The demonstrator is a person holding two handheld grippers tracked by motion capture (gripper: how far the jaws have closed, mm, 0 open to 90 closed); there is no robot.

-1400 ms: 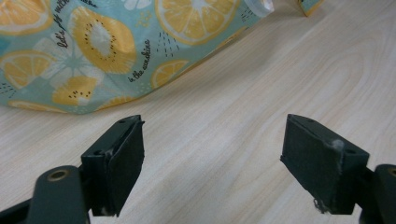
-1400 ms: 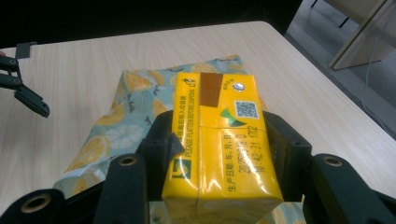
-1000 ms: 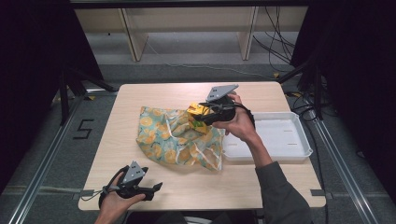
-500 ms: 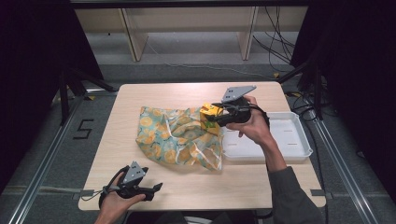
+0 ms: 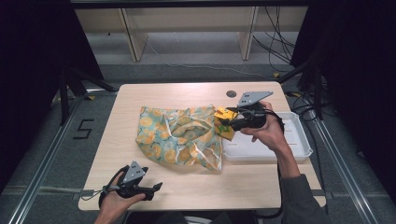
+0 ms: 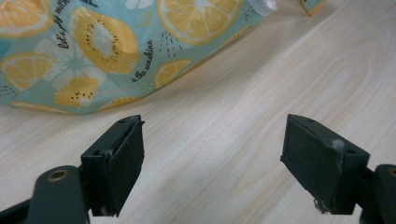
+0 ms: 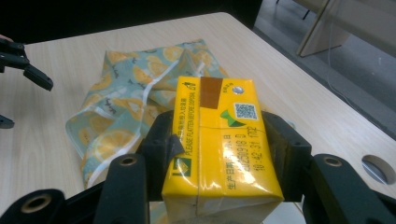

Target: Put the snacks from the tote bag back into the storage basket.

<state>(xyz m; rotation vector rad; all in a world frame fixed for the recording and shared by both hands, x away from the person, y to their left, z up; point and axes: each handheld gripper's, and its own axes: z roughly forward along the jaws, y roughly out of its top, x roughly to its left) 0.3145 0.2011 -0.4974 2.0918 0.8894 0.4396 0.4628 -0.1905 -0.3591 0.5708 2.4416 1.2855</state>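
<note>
A yellow drink carton (image 5: 223, 113) hangs over the table between the bag and the tray, with my right gripper (image 5: 232, 122) shut on it. In the right gripper view the carton (image 7: 215, 107) fills the gap between both jaws of that gripper (image 7: 222, 140), printed side up. A teal cloth bag (image 5: 180, 137) with an orange-slice print lies crumpled mid-table, its mouth toward the carton. My left gripper (image 5: 156, 187) rests near the front left edge, open and holding nothing. In the left gripper view its jaws (image 6: 215, 163) stand wide over bare wood, the bag (image 6: 93, 56) just beyond them.
A shallow white tray (image 5: 299, 144) lies at the table's right side, right of the bag. A round cable hole (image 5: 231, 94) sits near the far edge. Bare wood runs along the left and front. Cables trail on the floor behind.
My right gripper has carried the carton rightward, from over the bag's right part toward the tray. The left gripper and the bag have stayed where they were.
</note>
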